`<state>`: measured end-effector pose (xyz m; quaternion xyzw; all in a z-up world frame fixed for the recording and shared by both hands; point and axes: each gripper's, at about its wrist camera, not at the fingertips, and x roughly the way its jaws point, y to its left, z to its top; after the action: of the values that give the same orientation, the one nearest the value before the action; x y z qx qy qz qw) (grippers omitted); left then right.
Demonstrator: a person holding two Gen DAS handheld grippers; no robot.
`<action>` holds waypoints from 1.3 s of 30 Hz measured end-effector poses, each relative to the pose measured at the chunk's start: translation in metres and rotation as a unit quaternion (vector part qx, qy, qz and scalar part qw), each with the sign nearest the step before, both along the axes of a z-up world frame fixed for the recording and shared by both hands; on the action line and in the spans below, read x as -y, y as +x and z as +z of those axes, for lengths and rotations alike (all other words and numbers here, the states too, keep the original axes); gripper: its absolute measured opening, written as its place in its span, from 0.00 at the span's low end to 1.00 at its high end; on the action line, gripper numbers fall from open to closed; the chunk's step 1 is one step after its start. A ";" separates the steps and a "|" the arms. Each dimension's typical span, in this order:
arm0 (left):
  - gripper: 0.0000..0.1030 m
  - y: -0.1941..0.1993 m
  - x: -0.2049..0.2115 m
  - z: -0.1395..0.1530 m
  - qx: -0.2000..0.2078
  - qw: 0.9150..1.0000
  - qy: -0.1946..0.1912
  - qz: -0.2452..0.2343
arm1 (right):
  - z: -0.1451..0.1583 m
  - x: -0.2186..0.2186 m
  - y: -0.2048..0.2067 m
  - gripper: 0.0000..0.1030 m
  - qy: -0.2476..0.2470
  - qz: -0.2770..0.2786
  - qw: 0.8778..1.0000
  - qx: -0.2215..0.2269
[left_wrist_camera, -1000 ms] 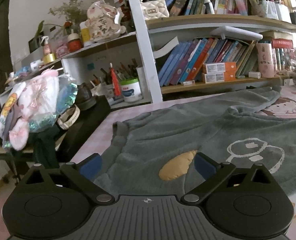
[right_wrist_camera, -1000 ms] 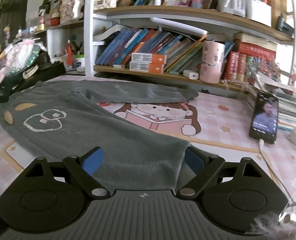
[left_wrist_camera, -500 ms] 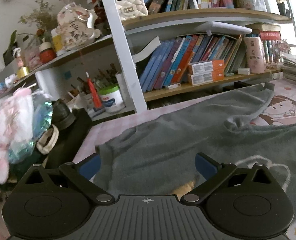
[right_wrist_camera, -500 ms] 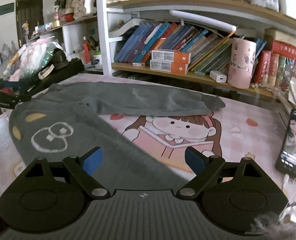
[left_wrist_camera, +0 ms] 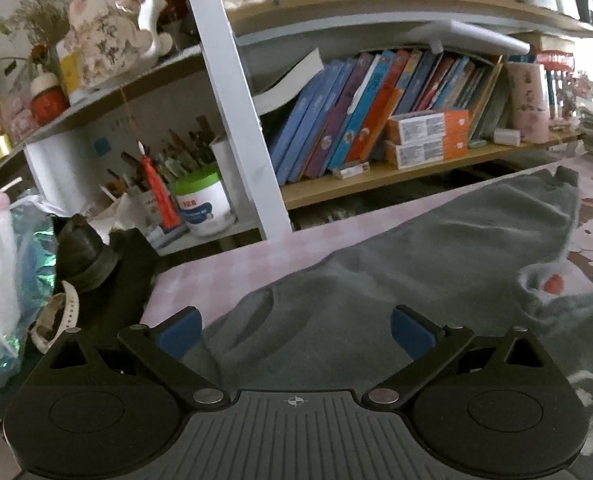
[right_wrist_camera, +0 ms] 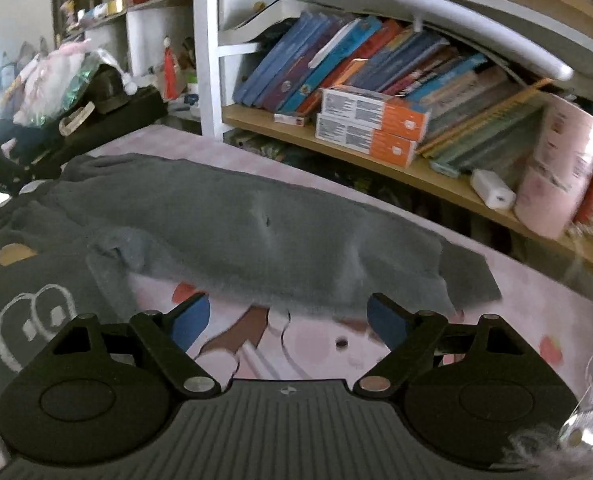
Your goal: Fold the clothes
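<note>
A grey fleece garment, most likely a pair of trousers judging by its two long limbs, is spread flat on a pink cartoon-printed table mat, with one limb stretched along the far side near the bookshelf and the other part, marked with a white outline print, lying nearer on the left side of the right wrist view. The garment is laid open rather than stacked, so that its edges can be reached; whether a fold has been made in it cannot be settled from these views. The left gripper is held low over the wide end of the garment, its blue-padded jaws parted wide and nothing caught between them, apparently so that the cloth edge beneath can be straddled. The right gripper is likewise spread and empty, poised just before the near edge of the far limb, with the mat showing between its fingers. Both tools are pointed toward the same limb from opposite ends, a placement that would suit lifting it across. The soft fleece is judged likely to sag and bunch if pinched at only one layer.
</note>
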<state>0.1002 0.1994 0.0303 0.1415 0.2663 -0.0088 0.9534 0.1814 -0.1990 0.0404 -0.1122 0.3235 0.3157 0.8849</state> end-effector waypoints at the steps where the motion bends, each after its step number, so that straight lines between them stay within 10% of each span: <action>1: 0.99 0.006 -0.001 -0.001 0.000 1.000 0.007 -0.003 | 0.000 -0.002 0.009 0.83 -0.002 0.002 1.000 -0.002; 14: 0.90 0.088 -0.032 -0.027 -0.025 1.000 -0.007 -0.011 | -0.010 0.008 0.140 0.56 -0.020 -0.052 0.998 -0.037; 21: 0.67 0.116 -0.054 -0.043 -0.062 0.998 -0.019 -0.014 | -0.035 -0.004 0.171 0.55 -0.097 -0.011 0.995 -0.027; 31: 0.67 0.140 -0.054 -0.053 -0.119 0.988 0.017 -0.093 | -0.048 -0.013 0.205 0.49 -0.118 0.027 0.991 -0.049; 39: 0.69 0.153 -0.076 -0.057 -0.138 0.983 -0.047 -0.110 | -0.052 -0.006 0.222 0.50 -0.114 0.043 0.991 -0.060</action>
<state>0.2528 0.2757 -0.0270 0.1228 0.3777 -0.1457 0.9061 0.4033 -0.1931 -0.0113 -0.2073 0.4047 0.3204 0.8310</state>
